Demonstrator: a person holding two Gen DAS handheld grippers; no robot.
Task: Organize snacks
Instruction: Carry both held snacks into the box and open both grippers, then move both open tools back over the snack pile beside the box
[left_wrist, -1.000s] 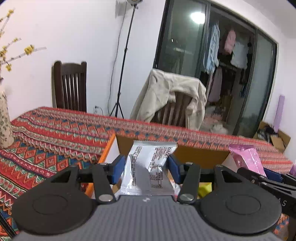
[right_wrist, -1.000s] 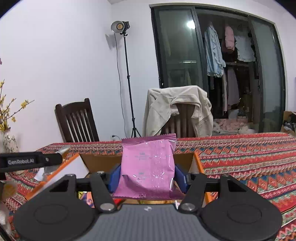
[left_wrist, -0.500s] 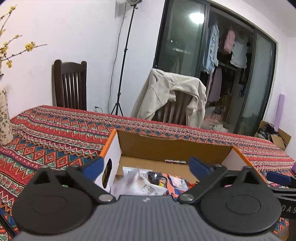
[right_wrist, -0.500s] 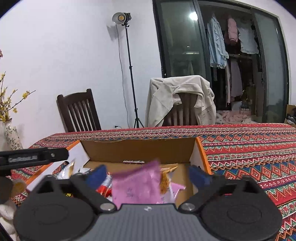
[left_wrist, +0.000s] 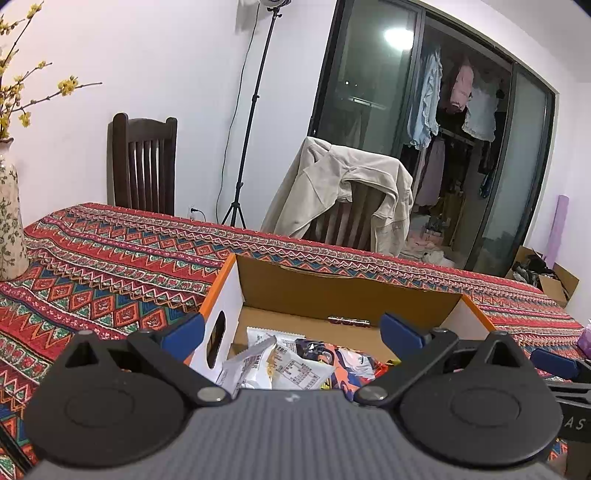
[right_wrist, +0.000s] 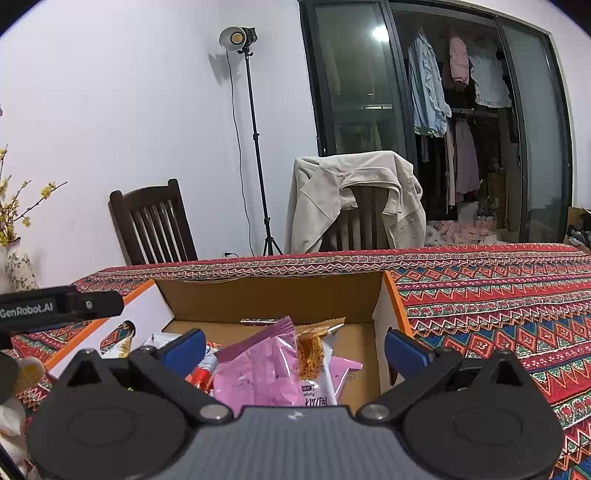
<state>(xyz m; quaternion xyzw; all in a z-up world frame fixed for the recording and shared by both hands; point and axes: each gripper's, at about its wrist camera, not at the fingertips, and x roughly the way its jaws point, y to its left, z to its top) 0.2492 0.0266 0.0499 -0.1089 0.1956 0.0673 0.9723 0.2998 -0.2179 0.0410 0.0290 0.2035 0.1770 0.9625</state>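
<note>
Covering the whole table, a red patterned cloth (left_wrist: 110, 266) is the biggest thing in frame. On it sits an open cardboard box (left_wrist: 332, 291) with orange-edged flaps and white outer walls, a hand slot in its left wall. Snack packets are piled inside: white packet (left_wrist: 284, 369) with printed text toward the left side, pink packet (right_wrist: 255, 373) toward the right side, a noodle packet (right_wrist: 314, 350) touching the pink one, more wrappers between them.

Left gripper (left_wrist: 291, 332) hangs over the box's near left part, jaws spread fully, nothing between them; white packet lies loose below.

Right gripper (right_wrist: 293, 345) hangs over the near right part; jaws are opening, almost fully apart, pads clear of the pink packet lying in the box beneath.

Behind the table: two wooden chairs, one draped with a beige jacket (right_wrist: 354, 192); a light stand (right_wrist: 255, 147); a vase (left_wrist: 9, 221) at the cloth's left edge.
</note>
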